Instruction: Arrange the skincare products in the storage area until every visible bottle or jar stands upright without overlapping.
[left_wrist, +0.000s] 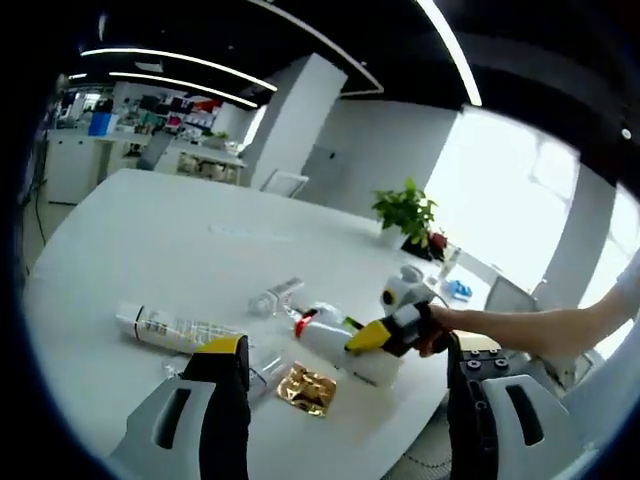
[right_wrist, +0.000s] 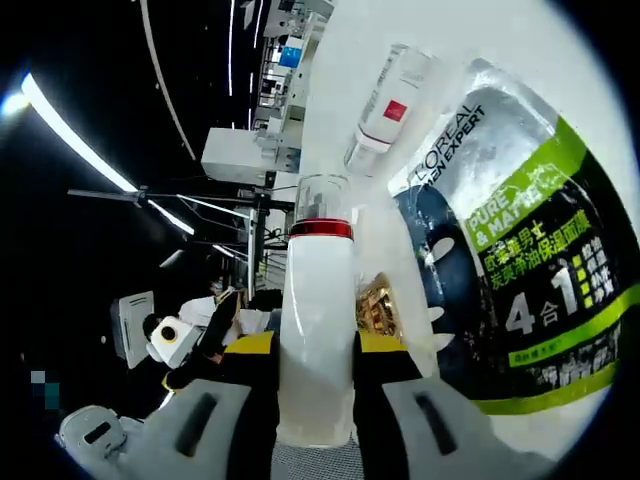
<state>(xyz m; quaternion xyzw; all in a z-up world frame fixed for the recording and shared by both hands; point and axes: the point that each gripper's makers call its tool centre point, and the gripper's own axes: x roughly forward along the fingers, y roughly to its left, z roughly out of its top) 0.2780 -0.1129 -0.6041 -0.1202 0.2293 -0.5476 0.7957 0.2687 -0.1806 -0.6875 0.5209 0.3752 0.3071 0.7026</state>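
white bottle (right_wrist: 318, 340) clamped between right claw (right_wrist: 316, 350) jaws, left claw (left_wrist: 340, 385) wide

Right claw (left_wrist: 372, 338) grips white bottle (left_wrist: 330, 340) — tube (left_wrist: 170, 328) lies nearby.

A white bottle (right_wrist: 318, 335) with a red band and clear cap is showing at centre. At right, a sachet (right_wrist: 520, 270) is showing dark blue, silver and lime green. Lower centre, a gold packet (left_wrist: 306, 388) is glinting on the white table (left_wrist: 180, 260).
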